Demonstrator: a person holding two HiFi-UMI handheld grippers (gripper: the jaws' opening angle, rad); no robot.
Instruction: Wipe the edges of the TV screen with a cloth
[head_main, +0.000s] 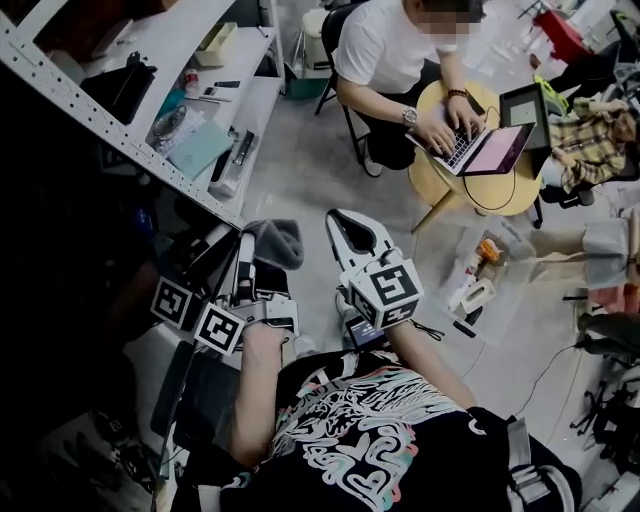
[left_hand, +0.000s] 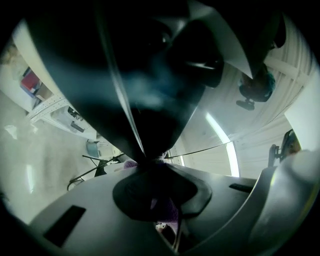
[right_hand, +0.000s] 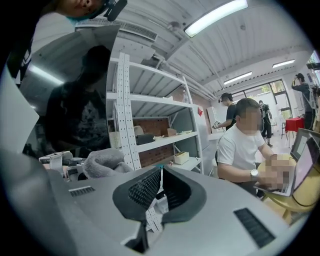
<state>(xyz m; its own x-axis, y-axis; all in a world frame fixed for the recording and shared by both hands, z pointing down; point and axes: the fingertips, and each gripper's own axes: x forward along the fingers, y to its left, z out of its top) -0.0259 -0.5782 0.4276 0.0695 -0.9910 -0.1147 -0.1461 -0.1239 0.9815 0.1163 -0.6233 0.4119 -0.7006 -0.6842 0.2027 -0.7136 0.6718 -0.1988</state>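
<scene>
Two grippers, one grey cloth (head_main: 277, 241), one TV screen (right_hand: 65, 95). The left gripper (head_main: 246, 250) is clamped on the cloth, held at the screen's edge, while the right gripper (head_main: 353, 228) has its jaws together on nothing. In the head view the screen is dark and cut off at the left, its edge hard to trace.

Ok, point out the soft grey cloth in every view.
Head view: soft grey cloth at centre, on the left gripper tip.
Left gripper view: cloth bottom centre, purplish, pinched between the jaws.
Right gripper view: cloth left of centre, beyond the jaws.
Shared landmark: white metal shelving rack.
</scene>
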